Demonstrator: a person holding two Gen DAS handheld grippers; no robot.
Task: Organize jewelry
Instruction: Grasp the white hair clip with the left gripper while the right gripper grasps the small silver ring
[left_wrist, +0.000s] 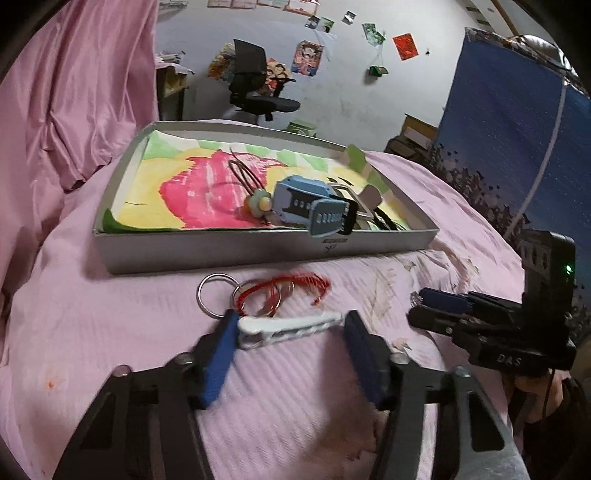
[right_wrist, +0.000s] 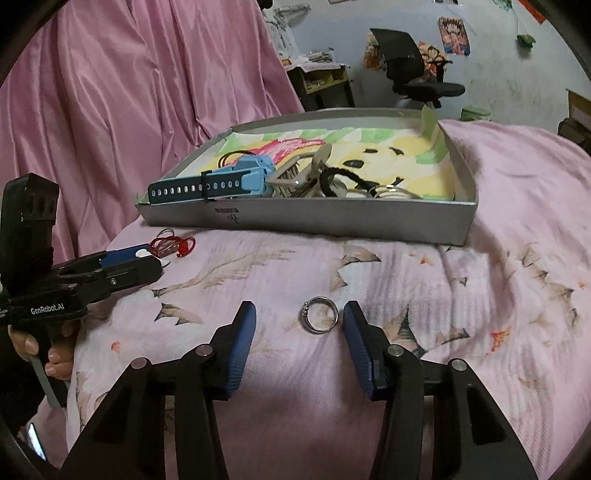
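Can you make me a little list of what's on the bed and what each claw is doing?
bed cover: pink
box: grey, lined with a colourful drawing
in box: blue watch, flower charm, black band
left claw: around a white clip, pads at its ends, grip not clear
beside clip: key ring, red cord
right claw: open around a silver ring, not touching
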